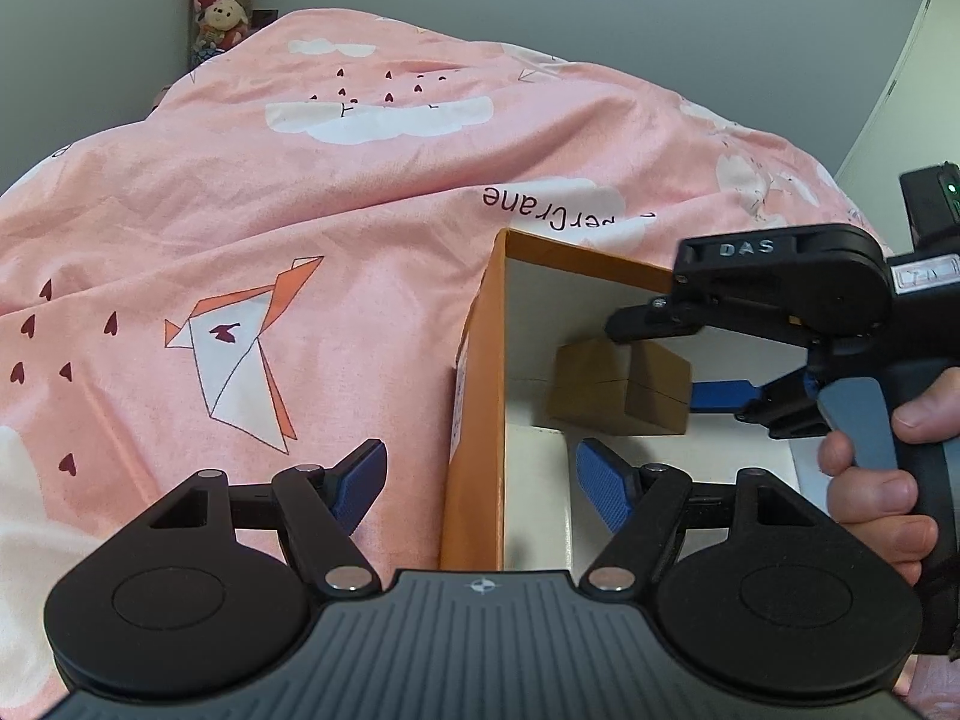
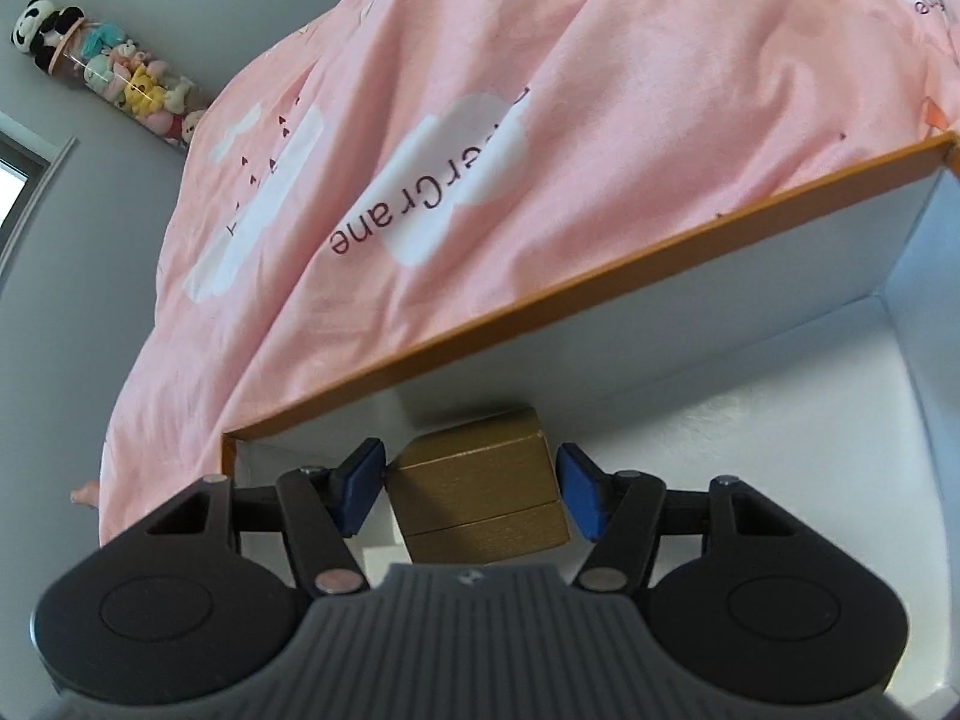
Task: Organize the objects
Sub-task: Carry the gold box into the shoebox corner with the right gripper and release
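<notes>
Your right claw [image 2: 471,489]: blue pads spread, flanking small gold box [image 2: 480,489] inside orange box [image 1: 474,396]; left pad touching or nearly touching gold box's corner, right pad just apart, so no grip.

Gold box sits on white floor of orange box, near far wall, at 12 o'clock from right claw.

Your left claw [image 1: 480,480]: wide, holding nothing, pads straddling orange box's near wall.

Pink duvet [image 1: 270,210] on bed around box; plush toys [image 2: 120,78] in corner at 10 o'clock.
</notes>
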### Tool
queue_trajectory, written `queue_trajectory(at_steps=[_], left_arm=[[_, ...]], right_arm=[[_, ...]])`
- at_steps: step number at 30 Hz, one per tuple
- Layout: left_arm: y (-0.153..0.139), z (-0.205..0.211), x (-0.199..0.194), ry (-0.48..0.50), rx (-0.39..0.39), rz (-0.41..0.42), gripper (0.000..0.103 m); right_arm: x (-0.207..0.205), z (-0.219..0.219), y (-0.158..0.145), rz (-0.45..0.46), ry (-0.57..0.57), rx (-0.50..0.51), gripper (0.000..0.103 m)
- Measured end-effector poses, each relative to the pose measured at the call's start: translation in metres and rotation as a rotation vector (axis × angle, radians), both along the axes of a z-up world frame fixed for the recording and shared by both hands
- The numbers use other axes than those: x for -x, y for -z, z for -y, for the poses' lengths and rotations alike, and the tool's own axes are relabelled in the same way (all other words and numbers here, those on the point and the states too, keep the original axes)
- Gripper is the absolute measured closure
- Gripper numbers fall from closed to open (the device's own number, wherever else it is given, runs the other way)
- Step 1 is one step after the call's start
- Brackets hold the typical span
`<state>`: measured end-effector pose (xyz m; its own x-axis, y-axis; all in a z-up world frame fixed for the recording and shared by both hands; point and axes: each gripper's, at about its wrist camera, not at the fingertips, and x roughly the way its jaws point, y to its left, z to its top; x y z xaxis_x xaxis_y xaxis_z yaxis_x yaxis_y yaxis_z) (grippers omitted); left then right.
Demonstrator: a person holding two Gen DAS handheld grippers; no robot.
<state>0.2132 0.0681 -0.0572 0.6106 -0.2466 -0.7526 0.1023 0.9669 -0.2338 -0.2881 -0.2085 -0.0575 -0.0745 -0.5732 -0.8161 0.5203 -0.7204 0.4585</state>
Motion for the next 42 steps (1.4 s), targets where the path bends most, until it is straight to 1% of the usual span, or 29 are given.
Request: queue_trajectory(at_steps=[3,7,11,15,16,17,18,19,21,22,23,26,30,35,38,40,41,42], left_arm=[[0.002,0.001,-0.002,-0.003,-0.002,-0.007,0.019],[0.004,0.0,-0.002,-0.008,-0.003,-0.013,0.019],[0.004,0.0,-0.002,-0.009,-0.002,-0.016,0.019],[0.004,0.001,-0.001,-0.006,-0.001,-0.013,0.019],[0.004,0.001,0.0,-0.006,-0.001,-0.012,0.019],[0.003,0.001,0.001,-0.006,-0.001,-0.012,0.019],[0.003,0.001,0.001,-0.005,-0.001,-0.01,0.019],[0.003,0.001,0.002,-0.004,0.0,-0.009,0.019],[0.002,0.001,0.003,-0.007,0.0,-0.007,0.019],[0.002,0.0,0.003,-0.006,0.001,-0.007,0.019],[0.002,0.0,0.004,-0.007,0.003,-0.004,0.019],[0.0,0.001,0.006,-0.007,0.0,0.005,0.018],[-0.004,0.003,0.011,-0.008,-0.022,0.027,0.018],[-0.012,0.003,0.02,-0.019,-0.024,0.052,0.017],[-0.021,0.003,0.029,-0.021,-0.028,0.097,0.017],[-0.029,0.004,0.036,-0.024,-0.029,0.129,0.017],[-0.033,0.005,0.039,-0.023,-0.031,0.145,0.017],[-0.037,0.006,0.042,-0.021,-0.036,0.161,0.017]], right_arm=[[-0.005,0.011,0.006,0.02,-0.044,0.006,0.039],[-0.01,0.02,0.009,0.019,-0.101,0.019,0.037],[-0.016,0.035,0.012,-0.007,-0.146,0.028,0.038],[-0.021,0.032,0.007,-0.039,-0.176,0.037,0.038],[-0.022,0.03,0.007,-0.041,-0.18,0.037,0.04],[-0.021,0.041,0.011,-0.041,-0.185,0.035,0.046],[-0.02,0.043,0.012,-0.039,-0.192,0.034,0.055],[-0.02,0.045,0.013,-0.039,-0.198,0.028,0.059],[-0.02,0.037,0.013,-0.048,-0.21,0.027,0.068],[-0.022,0.037,0.014,-0.049,-0.22,0.027,0.071],[-0.023,0.039,0.015,-0.048,-0.231,0.026,0.077],[-0.026,0.042,0.016,-0.077,-0.256,0.013,0.08],[-0.026,0.041,0.014,-0.086,-0.271,0.006,0.081],[-0.041,0.032,-0.001,-0.125,-0.322,0.011,0.079],[-0.055,0.019,-0.015,-0.182,-0.378,0.017,0.078],[-0.065,0.008,-0.025,-0.243,-0.408,0.028,0.078],[-0.07,0.001,-0.031,-0.277,-0.419,0.036,0.075],[-0.075,-0.006,-0.037,-0.313,-0.433,0.043,0.068]])
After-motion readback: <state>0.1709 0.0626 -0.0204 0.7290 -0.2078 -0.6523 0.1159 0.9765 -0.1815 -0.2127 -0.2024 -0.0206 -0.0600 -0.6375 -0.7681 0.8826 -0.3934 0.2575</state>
